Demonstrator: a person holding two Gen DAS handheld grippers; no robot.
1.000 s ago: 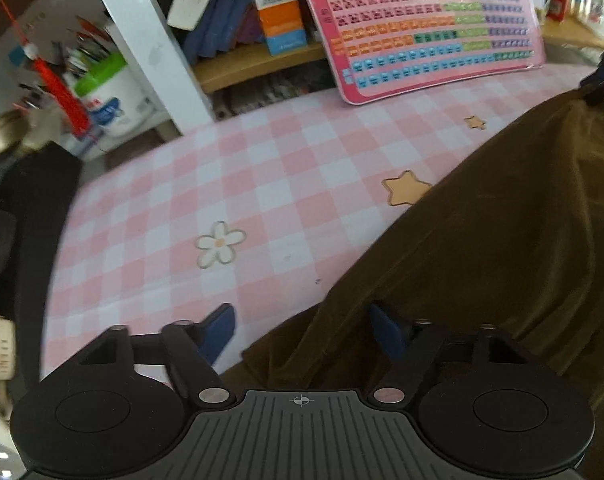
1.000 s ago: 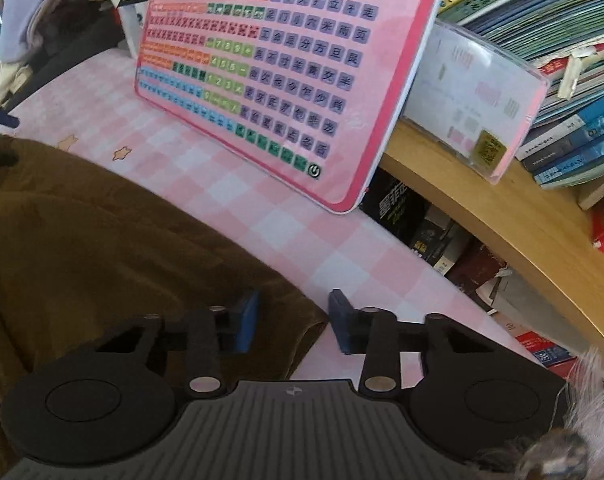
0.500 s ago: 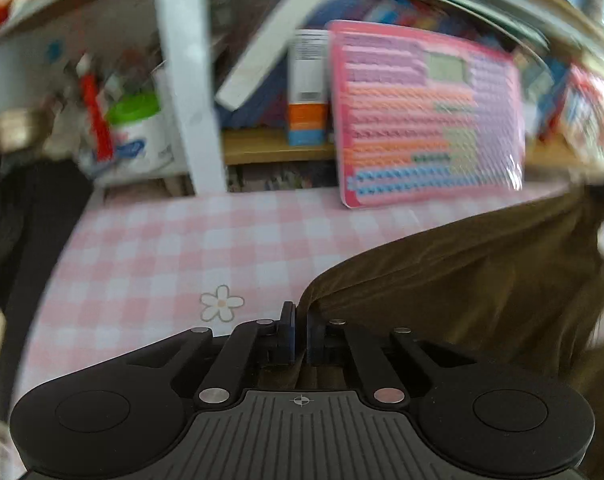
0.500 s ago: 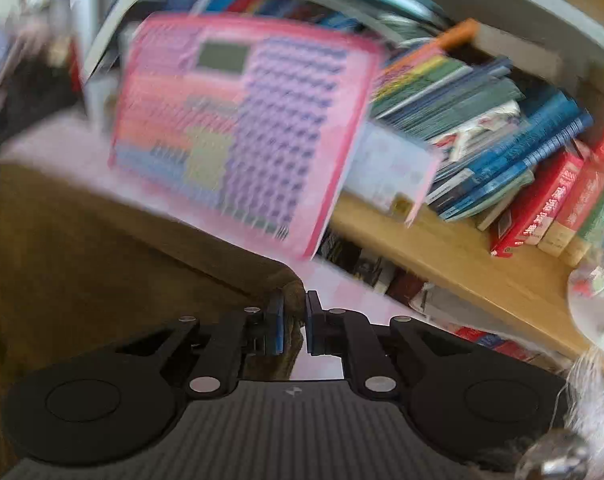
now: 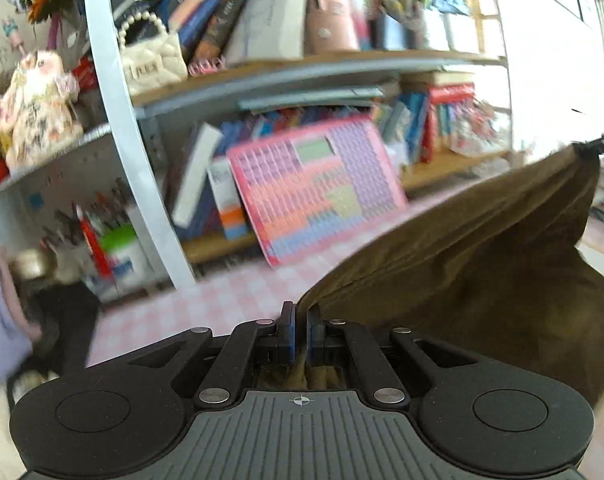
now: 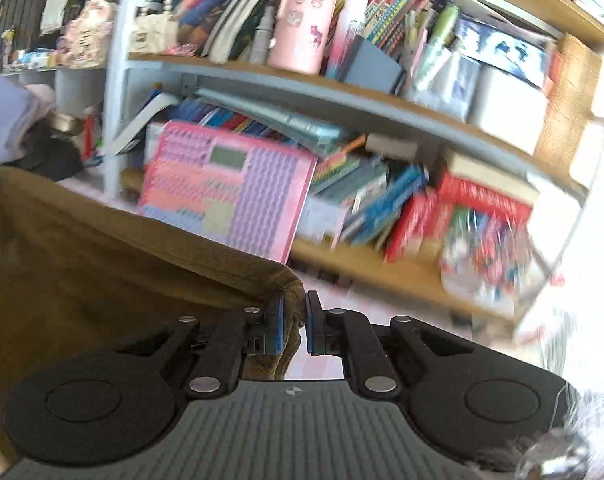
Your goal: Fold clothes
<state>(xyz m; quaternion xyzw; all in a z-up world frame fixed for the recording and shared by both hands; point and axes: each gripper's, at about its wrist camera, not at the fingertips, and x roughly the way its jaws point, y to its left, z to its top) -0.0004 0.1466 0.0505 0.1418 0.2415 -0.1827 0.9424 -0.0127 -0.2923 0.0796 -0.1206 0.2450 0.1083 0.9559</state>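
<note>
- A bookshelf (image 6: 341,92) is filling the background in both views, packed with books, boxes and a pink cup (image 6: 302,24); much of it is blurred.
- The desk (image 5: 222,300), covered in a pink-and-white checked cloth, is showing below the shelves in the left wrist view.
- A brown garment (image 5: 481,272) is hanging raised above the desk, stretched between the two tools, with its top edge running taut from one corner to the other and the rest sagging in folds beneath.
- A pink keyboard-style learning board (image 5: 317,196) is leaning against the lower shelf behind the garment.
- The left tool (image 5: 298,338) is sitting with its blue pads pressed together on one corner of the garment, fabric bunching out behind the pads.
- The right tool (image 6: 292,326) is pinching the opposite corner, its pads nearly together with the cloth edge folded between them and hanging down below.
- A cream quilted handbag (image 5: 154,60) with a pearl handle is resting on an upper shelf at the left.
</note>
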